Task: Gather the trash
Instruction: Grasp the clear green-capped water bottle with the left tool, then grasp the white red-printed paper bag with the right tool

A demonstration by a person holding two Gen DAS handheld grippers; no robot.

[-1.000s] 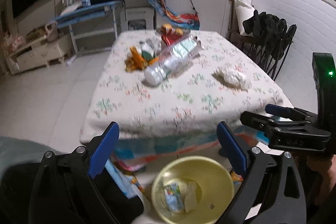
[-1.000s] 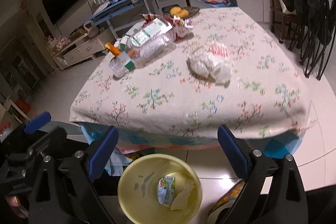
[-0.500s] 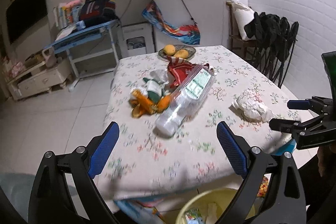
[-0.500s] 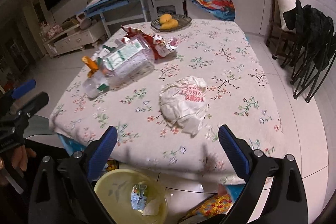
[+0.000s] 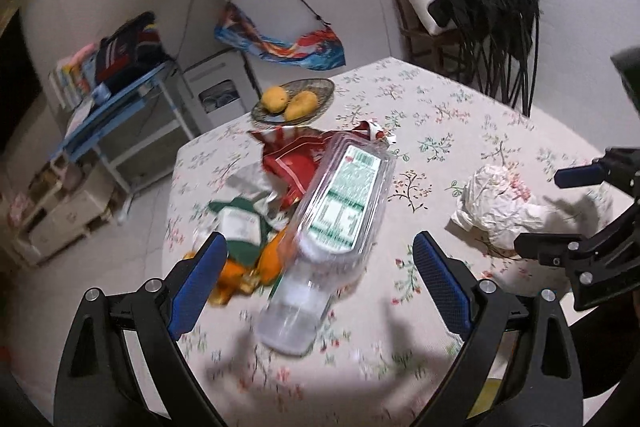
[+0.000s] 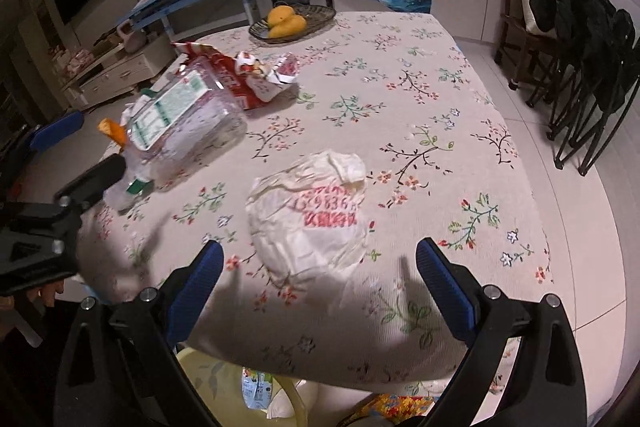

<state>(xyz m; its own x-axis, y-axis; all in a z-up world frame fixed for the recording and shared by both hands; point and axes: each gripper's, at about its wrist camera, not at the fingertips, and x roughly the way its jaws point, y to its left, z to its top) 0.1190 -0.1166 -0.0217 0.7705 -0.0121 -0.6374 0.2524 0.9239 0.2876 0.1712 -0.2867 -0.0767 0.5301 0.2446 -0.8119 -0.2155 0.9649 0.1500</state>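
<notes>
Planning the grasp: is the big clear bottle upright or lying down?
Lying down: the clear bottle rests on its side on the tablecloth, label facing up.

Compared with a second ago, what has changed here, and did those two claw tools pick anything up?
Both came up from over the yellow bin and forward over the table. The left gripper now faces the plastic bottle, the right gripper the crumpled paper bag. Both are open and empty; nothing was grasped. The trash and the fruit plate lie as before.
</notes>
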